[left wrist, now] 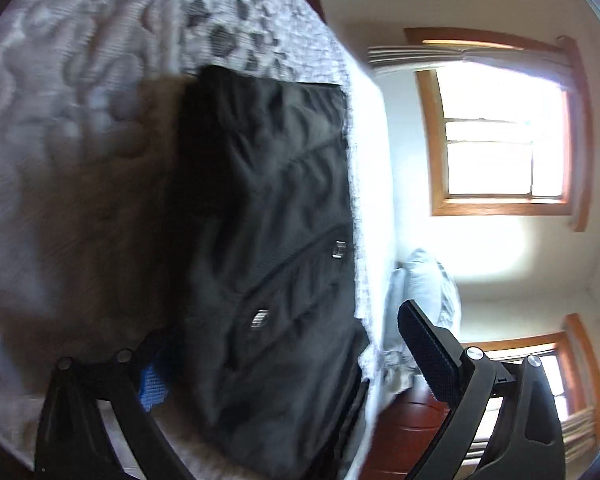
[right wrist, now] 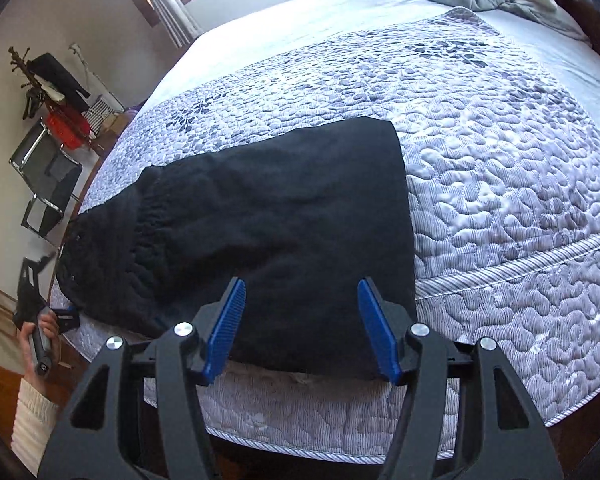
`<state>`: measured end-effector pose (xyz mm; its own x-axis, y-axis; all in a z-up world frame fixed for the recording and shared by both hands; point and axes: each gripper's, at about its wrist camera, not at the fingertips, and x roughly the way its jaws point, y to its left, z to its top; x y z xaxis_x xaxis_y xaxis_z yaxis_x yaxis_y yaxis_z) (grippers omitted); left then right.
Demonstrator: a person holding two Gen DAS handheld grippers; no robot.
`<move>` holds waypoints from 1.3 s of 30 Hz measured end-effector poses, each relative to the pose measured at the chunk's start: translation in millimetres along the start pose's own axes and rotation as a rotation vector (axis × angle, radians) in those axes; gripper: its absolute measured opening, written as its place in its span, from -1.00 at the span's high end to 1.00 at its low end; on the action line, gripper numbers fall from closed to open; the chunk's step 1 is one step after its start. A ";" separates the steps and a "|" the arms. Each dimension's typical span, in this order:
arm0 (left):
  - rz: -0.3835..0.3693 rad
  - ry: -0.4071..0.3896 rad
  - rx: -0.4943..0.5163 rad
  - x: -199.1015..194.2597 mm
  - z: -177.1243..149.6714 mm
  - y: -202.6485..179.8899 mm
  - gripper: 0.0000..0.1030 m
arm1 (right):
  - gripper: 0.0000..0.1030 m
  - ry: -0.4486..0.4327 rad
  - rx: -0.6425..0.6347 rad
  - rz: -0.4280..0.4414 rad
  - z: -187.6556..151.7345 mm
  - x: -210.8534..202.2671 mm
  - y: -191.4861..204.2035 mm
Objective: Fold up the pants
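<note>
Right gripper (right wrist: 300, 324) pitched down over folded black fabric pants (right wrist: 259, 220) on grey quilted bedspread (right wrist: 500, 184), jaws apart, empty. Left gripper (left wrist: 287, 356) rolled sideways at waistband end, jaws apart, nothing clamped.

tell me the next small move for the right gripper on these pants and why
Probably lower the right gripper onto the near edge of the black pants and pinch it. Its jaws stand apart with nothing between them, above that edge; the pants lie flat, already folded, on the quilt, with the waistband still sticking out on the left, so another fold seems due.
</note>
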<state>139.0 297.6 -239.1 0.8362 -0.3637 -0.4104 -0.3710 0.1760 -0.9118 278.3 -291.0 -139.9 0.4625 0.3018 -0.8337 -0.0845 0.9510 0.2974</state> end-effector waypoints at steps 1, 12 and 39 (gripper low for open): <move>0.010 -0.004 0.000 1.7 -1.1 -1.1 -0.92 | -0.16 0.002 -0.004 0.000 0.7 1.3 1.0; 0.054 0.047 -0.131 32.4 19.1 5.8 -0.92 | -0.16 0.018 -0.008 -0.003 0.6 10.0 3.7; -0.003 0.022 -0.071 48.2 22.7 -51.5 0.79 | -0.16 0.012 0.039 -0.031 -8.8 2.7 -19.1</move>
<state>207.6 291.8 -211.6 0.8286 -0.3845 -0.4069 -0.3968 0.1093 -0.9114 273.4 -307.8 -151.9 0.4536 0.2734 -0.8482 -0.0357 0.9566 0.2892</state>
